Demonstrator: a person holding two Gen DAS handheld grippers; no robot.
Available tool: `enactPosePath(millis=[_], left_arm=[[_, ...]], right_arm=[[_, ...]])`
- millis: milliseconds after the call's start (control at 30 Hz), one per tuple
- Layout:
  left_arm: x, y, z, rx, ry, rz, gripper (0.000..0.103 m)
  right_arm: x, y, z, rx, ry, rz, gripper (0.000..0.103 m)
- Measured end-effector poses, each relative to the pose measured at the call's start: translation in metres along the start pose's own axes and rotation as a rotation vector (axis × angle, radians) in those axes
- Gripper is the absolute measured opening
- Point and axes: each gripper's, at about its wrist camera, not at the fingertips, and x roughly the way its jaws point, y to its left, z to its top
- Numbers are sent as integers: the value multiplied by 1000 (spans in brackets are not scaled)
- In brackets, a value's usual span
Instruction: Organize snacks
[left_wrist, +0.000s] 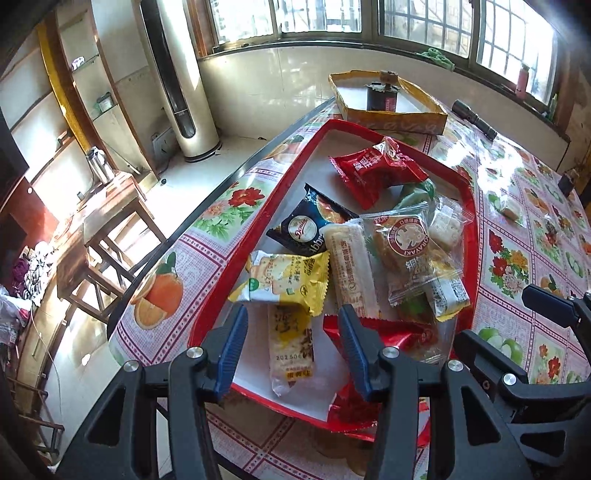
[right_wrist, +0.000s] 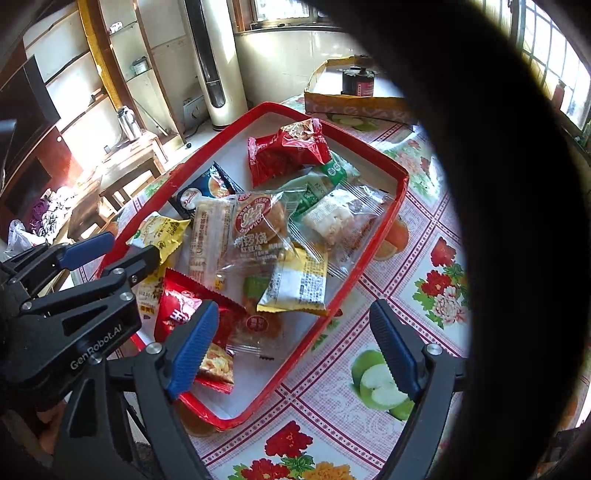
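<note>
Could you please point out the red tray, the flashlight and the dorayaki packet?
Red tray (left_wrist: 295, 155): left wrist view, far-left rim.
Flashlight (left_wrist: 474, 118): left wrist view, mid-barrel.
Dorayaki packet (right_wrist: 258, 225): right wrist view, round red label.

Snack-crowded red tray (left_wrist: 207, 325), bare far corner

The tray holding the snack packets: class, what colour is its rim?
The tray rim is red, around a white floor; the right wrist view shows it best.

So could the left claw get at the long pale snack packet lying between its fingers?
Probably yes. The left claw is open right above the long pale packet in the red tray; only the yellow packet overlaps its far end.
</note>
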Motion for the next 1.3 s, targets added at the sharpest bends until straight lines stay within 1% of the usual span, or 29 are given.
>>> enactPosePath(millis=[100, 300, 400, 467, 600, 700, 800, 833, 900, 1033, 1167, 1300], left_arm=[[-5, -1, -10, -10, 3, 8, 51], [-15, 3, -21, -37, 9, -8, 52], [-20, 4, -27, -48, 12, -14, 53], [-22, 5, -30, -61, 10, -23, 53], [-24, -1, -34, -50, 11, -25, 55], [-26, -4, -37, -47, 1, -21, 56], [-28, -4, -38, -51, -4, -20, 56], [-29, -5, -39, -53, -4, -19, 56], [-31, -4, -40, -58, -9, -26, 57], [-34, -7, -42, -49, -18, -28, 57], [-38, -12, -45, -31, -23, -41, 58], [-41, -13, -47, -20, -32, -48, 60]], right_arm=[[-7, 3, -10, -17, -12, -36, 87], [-22, 5, -25, -11, -22, -55, 89], [-31, 10, -33, -43, -41, -91, 90], [-35, 14, -38, -84, -48, -135, 94], [-41, 22, -44, -137, -67, -177, 96], [-43, 21, -47, -143, -60, -181, 97], [-41, 14, -49, -111, -34, -193, 98], [-41, 12, -49, -97, -25, -186, 98], [-43, 5, -52, -65, -37, -168, 98], [-42, 0, -57, -42, -37, -172, 98], [-44, 0, -61, -45, -56, -191, 98], [-42, 0, -64, -50, -54, -198, 98]])
